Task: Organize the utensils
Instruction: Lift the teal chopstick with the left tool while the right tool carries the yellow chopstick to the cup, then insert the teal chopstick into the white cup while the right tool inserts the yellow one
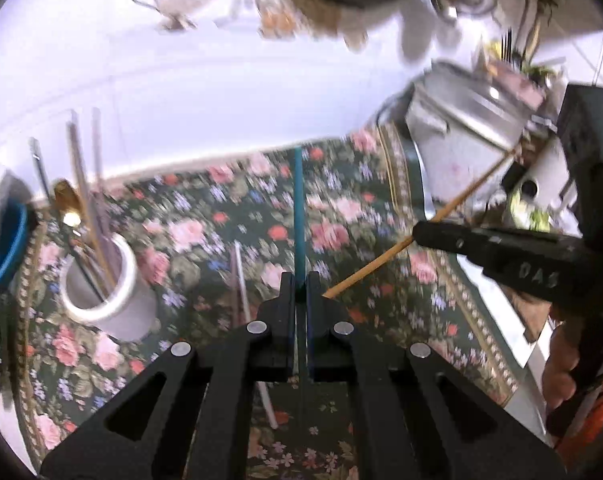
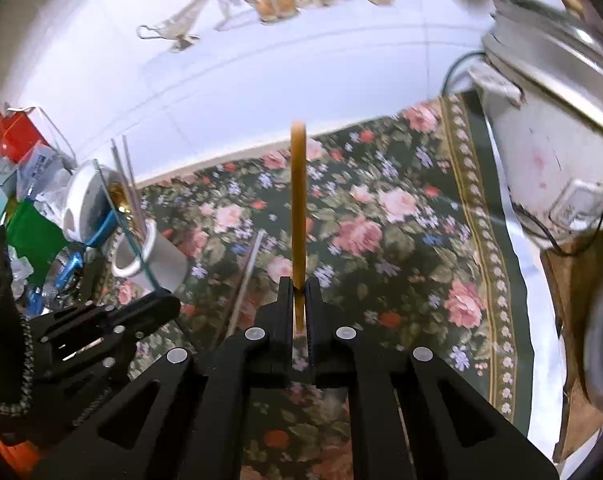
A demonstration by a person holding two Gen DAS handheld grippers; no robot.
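Note:
My left gripper (image 1: 300, 280) is shut on a teal chopstick (image 1: 299, 208) that points forward above the floral cloth. My right gripper (image 2: 299, 286) is shut on a tan wooden chopstick (image 2: 298, 200); it also shows in the left wrist view (image 1: 453, 204), held by the right gripper (image 1: 417, 236) at the right. The left gripper shows low left in the right wrist view (image 2: 169, 300). A white cup (image 1: 113, 284) at the left holds several chopsticks and a gold spoon (image 1: 67, 200); the cup also shows in the right wrist view (image 2: 157, 256). A loose pair of chopsticks (image 1: 241, 276) lies on the cloth beside the cup.
A floral tablecloth (image 2: 401, 220) covers the table. A white rice cooker (image 2: 549, 152) with a metal lid stands at the right. A blue-rimmed container (image 1: 9, 236) and clutter sit at the left. A white wall (image 1: 181, 80) rises behind.

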